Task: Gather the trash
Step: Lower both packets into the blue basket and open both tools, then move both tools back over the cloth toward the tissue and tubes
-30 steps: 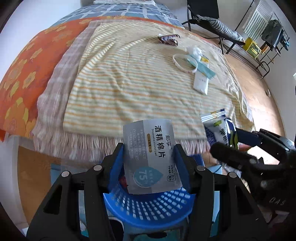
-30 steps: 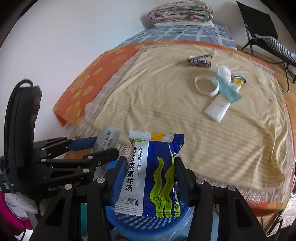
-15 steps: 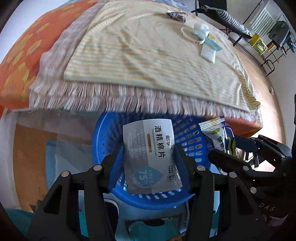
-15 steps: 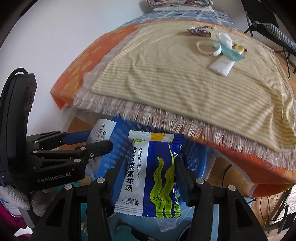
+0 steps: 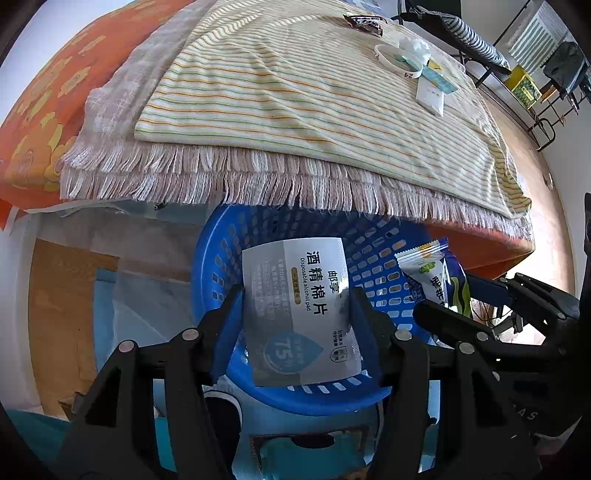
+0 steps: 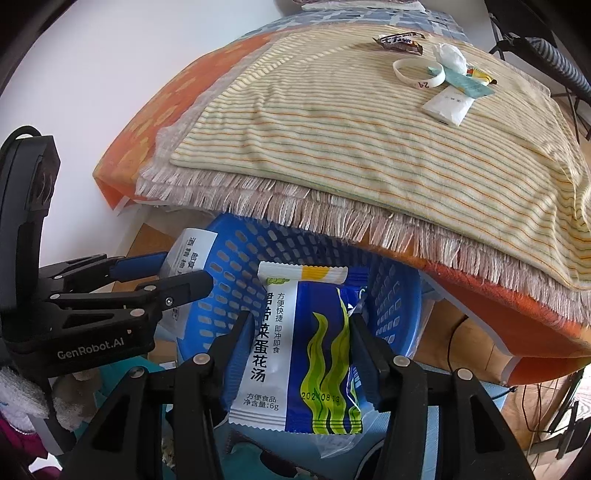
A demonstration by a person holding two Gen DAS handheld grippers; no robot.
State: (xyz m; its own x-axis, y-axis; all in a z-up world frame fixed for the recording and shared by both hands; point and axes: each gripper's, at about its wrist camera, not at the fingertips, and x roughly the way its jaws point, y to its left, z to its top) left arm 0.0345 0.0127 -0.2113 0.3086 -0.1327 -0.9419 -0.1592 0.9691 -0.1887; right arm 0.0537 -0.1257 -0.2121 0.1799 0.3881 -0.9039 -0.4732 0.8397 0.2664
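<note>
Left wrist view shows our left gripper clamped on a grey foil alcohol-pad sachet, held upright just above the round blue perforated plastic basket that sits below and ahead of the fingers. To its right, our right gripper grips a blue-and-white soup-mix packet with green seaweed print over the same basket.

We judge that we are at the drop step: both pieces hang over the basket's mouth, so the next move calls for opening each jaw and letting the packets fall inside, clear of the rim.

Further ahead and above, a fringed cream striped blanket covers the bed and overhangs the basket's far edge. More litter lies on it, well apart from us: a white flat sachet, a white wristband, a crumpled white tissue and a dark candy wrapper. An orange flowered sheet lies to the left; a folding chair stands beyond the bed.
</note>
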